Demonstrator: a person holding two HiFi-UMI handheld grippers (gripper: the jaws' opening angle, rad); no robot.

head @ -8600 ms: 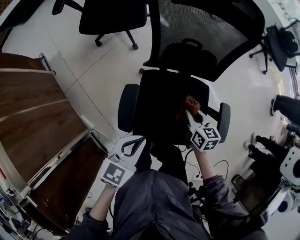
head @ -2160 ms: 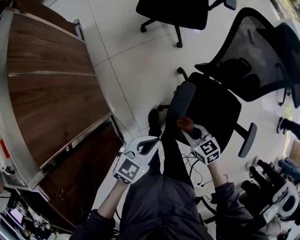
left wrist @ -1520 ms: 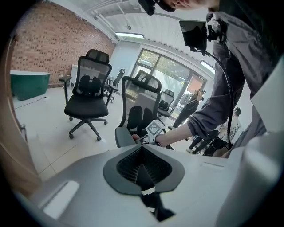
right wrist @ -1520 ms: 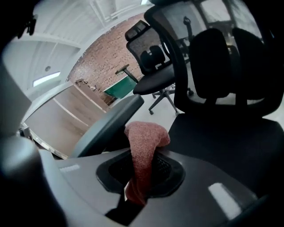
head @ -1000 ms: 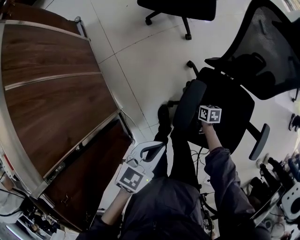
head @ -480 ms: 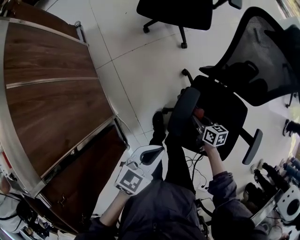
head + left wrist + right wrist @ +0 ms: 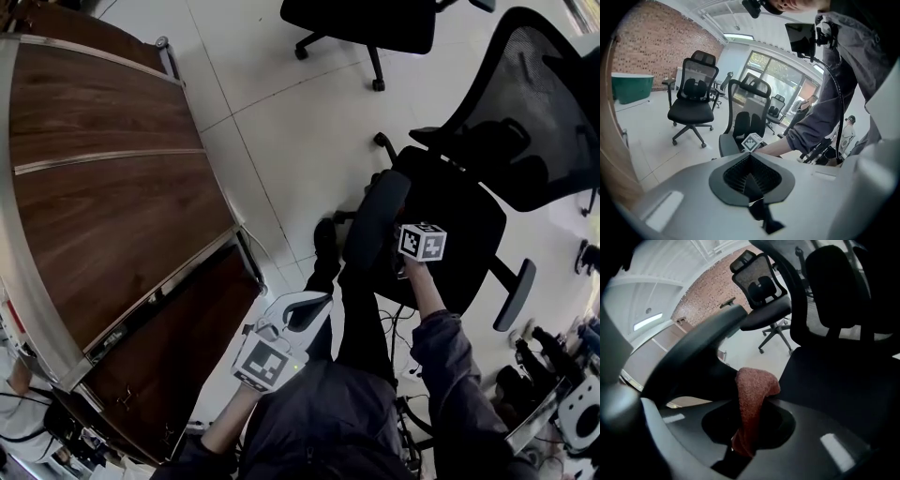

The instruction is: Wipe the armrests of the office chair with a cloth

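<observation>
The office chair point(image 7: 450, 220) has a black seat and a mesh back, and its near armrest point(image 7: 375, 217) is a long dark pad. My right gripper point(image 7: 412, 239) reaches down at that armrest's inner side, its marker cube covering the jaws in the head view. In the right gripper view the right gripper point(image 7: 750, 427) is shut on a red-brown cloth point(image 7: 753, 397) that bulges up beside the armrest point(image 7: 693, 355); whether they touch is unclear. The far armrest point(image 7: 516, 295) stands untouched. My left gripper point(image 7: 309, 305) hangs low by my legs, shut point(image 7: 751, 161) and holding nothing.
A large wooden desk point(image 7: 94, 187) with a metal edge fills the left. Another black chair point(image 7: 361, 19) stands at the top, and more chairs point(image 7: 691, 101) show in the left gripper view. Cables point(image 7: 403, 328) lie on the tiled floor under the chair.
My right gripper with the cloth has moved forward along the near armrest after drawing back half a second ago. The left gripper has stayed where it was.
</observation>
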